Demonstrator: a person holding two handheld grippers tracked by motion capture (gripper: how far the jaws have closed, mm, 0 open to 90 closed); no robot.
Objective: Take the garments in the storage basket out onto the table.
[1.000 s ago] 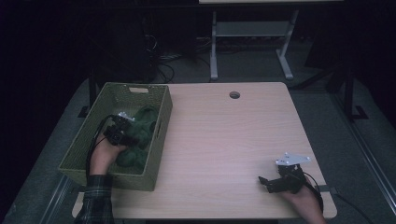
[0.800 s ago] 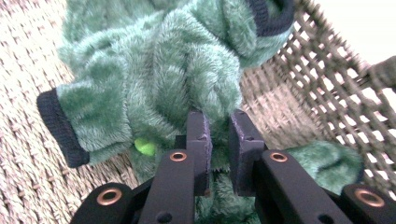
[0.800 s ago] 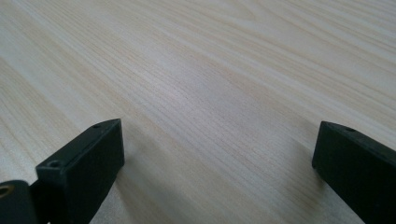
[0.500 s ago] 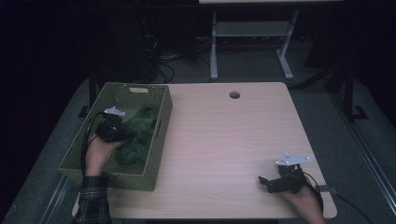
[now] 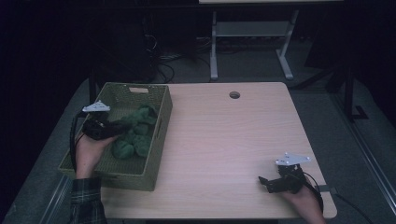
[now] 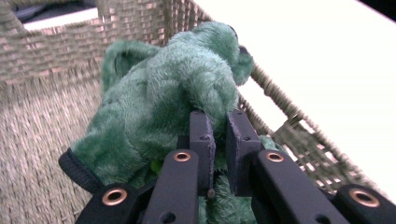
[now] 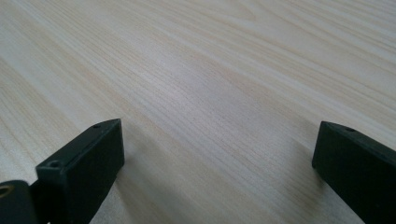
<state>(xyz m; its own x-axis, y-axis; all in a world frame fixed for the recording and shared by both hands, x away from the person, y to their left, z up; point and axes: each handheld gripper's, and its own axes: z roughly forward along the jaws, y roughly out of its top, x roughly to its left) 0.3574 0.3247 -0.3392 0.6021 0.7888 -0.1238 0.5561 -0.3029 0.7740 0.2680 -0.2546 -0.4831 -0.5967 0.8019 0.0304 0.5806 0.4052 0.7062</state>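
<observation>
- High view: the left gripper (image 5: 113, 129) is over the woven basket (image 5: 161, 122), so this looks like the lifting step.
- Left gripper view: the jaws have just been closing and now pinch the green plush toy (image 6: 163, 107); next it needs to clear the rim.
- Right gripper view: the right gripper (image 7: 217, 163) is spread wide over the table (image 7: 196, 70).

A light wooden table (image 5: 224, 140) with a visible grain carries the scene. Near its far edge sits a small round hole (image 5: 234, 94). A woven olive-green basket (image 5: 159, 135) stands directly on the left part of the tabletop, its long side running front to back, and seems to overhang the left edge slightly, though the dim light makes that unclear.
</observation>
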